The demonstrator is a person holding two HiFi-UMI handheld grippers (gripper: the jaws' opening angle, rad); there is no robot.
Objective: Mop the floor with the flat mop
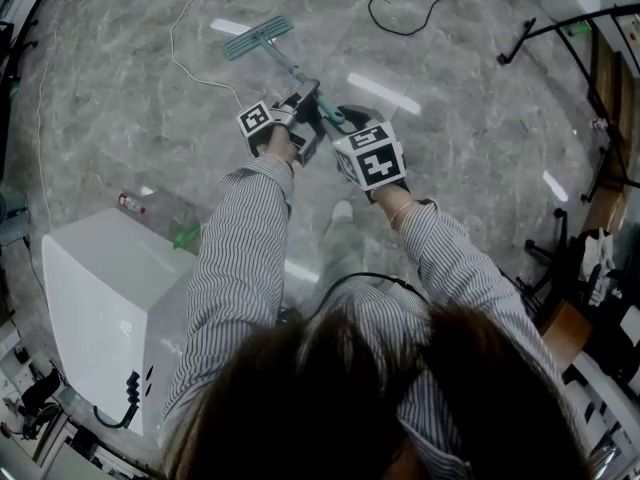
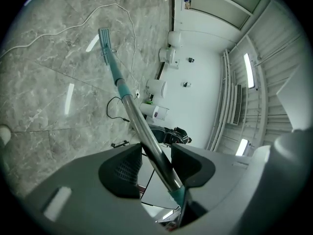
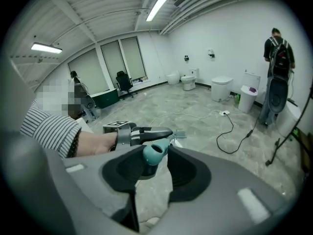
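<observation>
Just one flat mop (image 1: 288,66), slim shiny metal pole (image 2: 146,136) with teal bits, flat rectangular head (image 1: 258,36) down on the glossy grey marbled floor (image 1: 120,98), and both grippers are clamped on it: left gripper (image 2: 155,164) round the pole, right gripper (image 3: 155,161) on the rounded teal end cap (image 3: 153,153).
</observation>
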